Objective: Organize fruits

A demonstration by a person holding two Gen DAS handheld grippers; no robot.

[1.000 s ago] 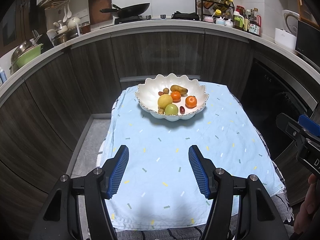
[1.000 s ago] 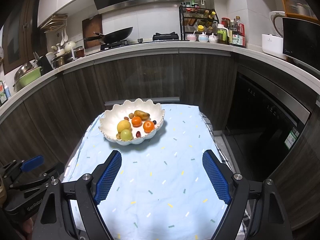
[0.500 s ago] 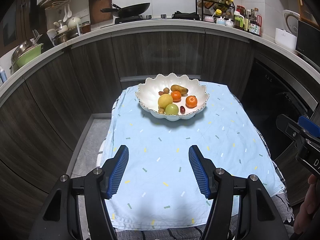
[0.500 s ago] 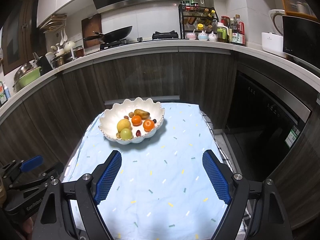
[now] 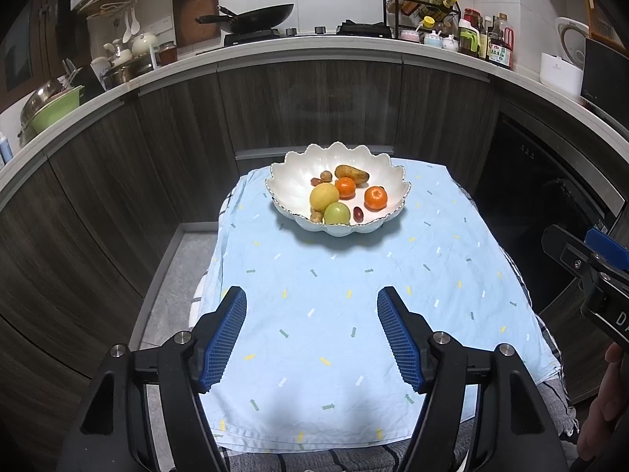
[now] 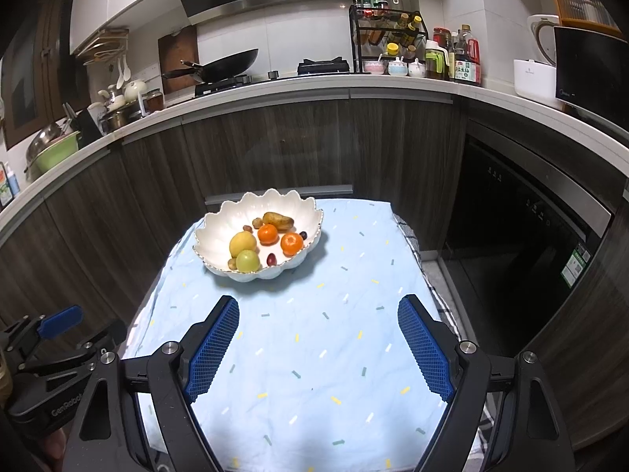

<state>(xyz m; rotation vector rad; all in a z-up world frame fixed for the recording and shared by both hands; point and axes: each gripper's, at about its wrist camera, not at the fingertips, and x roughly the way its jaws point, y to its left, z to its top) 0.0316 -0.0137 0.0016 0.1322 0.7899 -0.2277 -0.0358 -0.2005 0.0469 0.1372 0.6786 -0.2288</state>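
A white scalloped bowl (image 5: 293, 181) (image 6: 220, 224) stands at the far end of a small table under a light blue cloth (image 5: 334, 306). It holds a yellow fruit (image 5: 324, 196), a green fruit (image 5: 337, 213), two oranges (image 5: 375, 198), a brownish oblong fruit (image 5: 352, 174) and some small nuts and dark red fruits. My left gripper (image 5: 311, 332) hovers over the near end of the cloth, its jaws opening with nothing between them. My right gripper (image 6: 318, 348) hangs open and empty, also well short of the bowl.
Dark wood cabinets and a pale counter (image 6: 275, 90) curve round the table. On the counter are a wok (image 6: 228, 65), a spice rack (image 6: 387, 39), bottles and pots. A dark oven front (image 6: 523, 236) lies to the right. A hand (image 5: 605, 405) shows at the right edge.
The left gripper's fingers have spread a little wider apart. The bowl, the fruit and the right gripper look the same.
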